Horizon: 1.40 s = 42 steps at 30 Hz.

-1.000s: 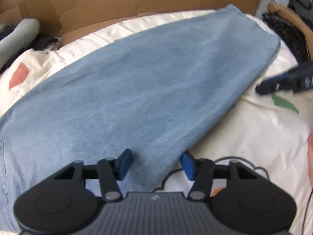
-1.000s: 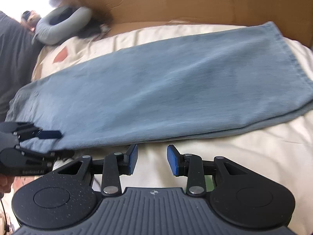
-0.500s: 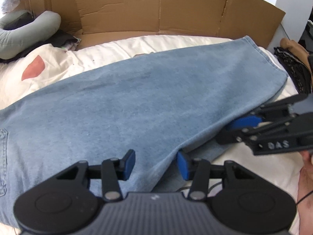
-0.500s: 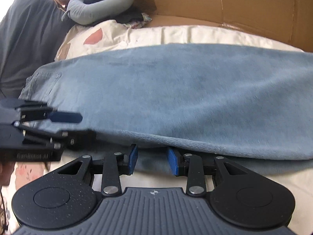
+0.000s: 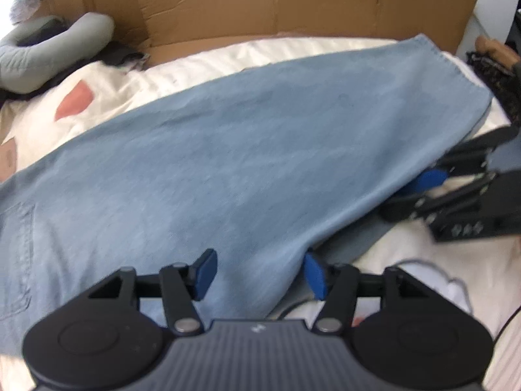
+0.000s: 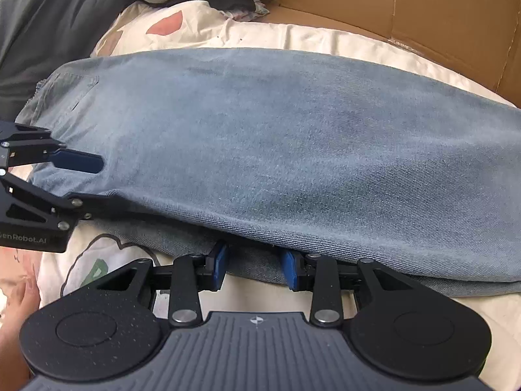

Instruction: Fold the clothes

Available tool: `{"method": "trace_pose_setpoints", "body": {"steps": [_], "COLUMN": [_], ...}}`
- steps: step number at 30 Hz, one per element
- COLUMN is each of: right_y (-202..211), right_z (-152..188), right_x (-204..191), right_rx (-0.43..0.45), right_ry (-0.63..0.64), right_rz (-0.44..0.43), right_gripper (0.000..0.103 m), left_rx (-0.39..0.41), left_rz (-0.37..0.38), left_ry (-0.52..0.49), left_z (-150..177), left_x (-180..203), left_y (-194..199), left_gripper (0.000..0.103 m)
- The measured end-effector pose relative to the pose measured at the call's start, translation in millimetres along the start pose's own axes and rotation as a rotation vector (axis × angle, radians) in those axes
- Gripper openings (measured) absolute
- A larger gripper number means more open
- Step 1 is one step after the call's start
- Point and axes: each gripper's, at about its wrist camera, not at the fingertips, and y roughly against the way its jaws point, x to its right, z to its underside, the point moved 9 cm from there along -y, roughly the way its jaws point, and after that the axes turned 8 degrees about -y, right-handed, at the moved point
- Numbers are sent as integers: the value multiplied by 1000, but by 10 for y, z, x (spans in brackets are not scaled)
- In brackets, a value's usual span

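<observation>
We see a pair of light blue denim jeans [image 5: 247, 163] lying flat on a bed with a cream printed sheet [image 5: 449, 260], folded lengthwise so that one leg lies on the other. The waist with its pocket is toward the left end of the bed, and the hem is toward the right end, near a brown cardboard wall [image 5: 293, 3] that stands along the far edge.

Our left hand-held gripper [image 5: 259, 272] is at the near long edge of the jeans, close to the waist part. Its blue fingers [image 5: 205, 272] are spread apart, one above the denim and one beside the edge, and nothing is held between them.

Our right hand-held gripper [image 6: 254, 267] is also at the near edge, further toward the hem. Its blue pads [image 6: 217, 265] stand apart on each side of the lower denim layer, under the top fold, without pressing it.

A grey curved neck pillow [image 5: 49, 58] lies at the far left corner of the bed.
</observation>
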Motion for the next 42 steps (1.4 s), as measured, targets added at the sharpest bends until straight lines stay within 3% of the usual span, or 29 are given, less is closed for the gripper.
{"method": "trace_pose_setpoints", "body": {"steps": [9,18,22,24,29,34,37,38,42], "right_y": [0,8,14,16,15,17,27,31,46], "right_z": [14,32,34,34,31,32,40,42,52], "right_x": [-1,16,28,34,40,48,78,88,130], "right_rx": [-2,0,-4,-4,-4,-4,-8,-9,-14], "right_ry": [0,-3,-22,-27,-16,-23,-42,-48,-73], "right_rz": [-6,-17,-24,-28,-30,-34,-42,-45,-56], "right_gripper": [41,41,41,41,41,41,41,40,36], "left_rx": [-69,-80,-58,-55,-116,-105,-73,-62,-74], "left_rz": [-121,-259,-351,-374,-345,-283,-223,-201,-177], "left_ry": [47,75,153,197,334,456,505,512,491], "left_z": [481,747,808,829,998,1122,1145,1148,1174], "left_x": [-322,-640,-840,-943,-1088,-1141,-1134,-1120,-1099], "left_y": [102,244,351,386,305,200,197,206,293], "left_gripper": [67,68,68,73,75,75,60,49,28]}}
